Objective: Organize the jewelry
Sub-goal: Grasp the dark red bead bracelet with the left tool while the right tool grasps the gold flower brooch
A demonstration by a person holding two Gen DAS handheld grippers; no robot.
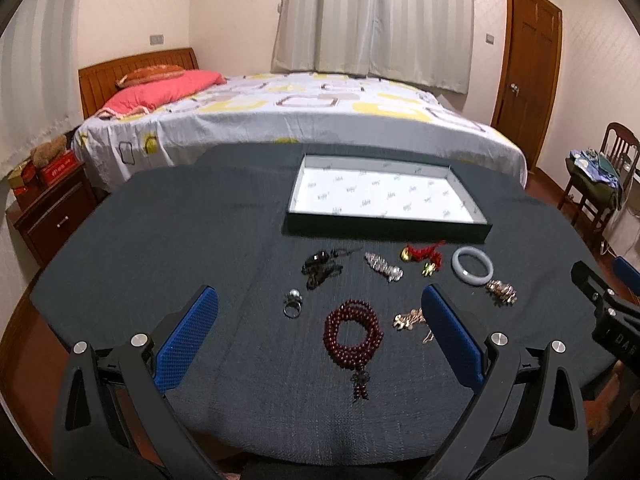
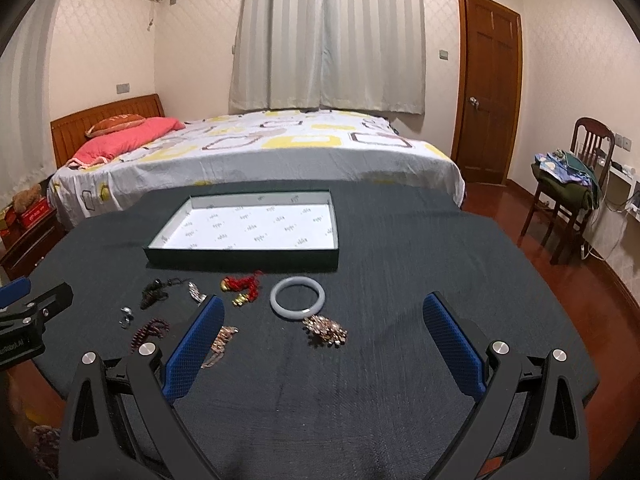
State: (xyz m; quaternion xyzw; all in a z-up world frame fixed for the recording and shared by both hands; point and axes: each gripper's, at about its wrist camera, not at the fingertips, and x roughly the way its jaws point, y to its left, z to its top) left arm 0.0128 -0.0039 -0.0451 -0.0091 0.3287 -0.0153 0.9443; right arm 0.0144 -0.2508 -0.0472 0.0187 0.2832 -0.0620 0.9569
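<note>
Jewelry lies loose on our worktop before the tray; our left tongs and right tongs gape wide, holding nothing

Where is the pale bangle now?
In the right wrist view the pale bangle lies flat on the dark cloth, before the open box, just behind a gold brooch.

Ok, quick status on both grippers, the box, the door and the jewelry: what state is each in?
left gripper: open, holding nothing
right gripper: open, holding nothing
box: lidless, nothing inside
jade bangle: flat on the cloth, outside the box
bead bracelet: coiled on the cloth
ring: on the cloth
door: shut
</note>
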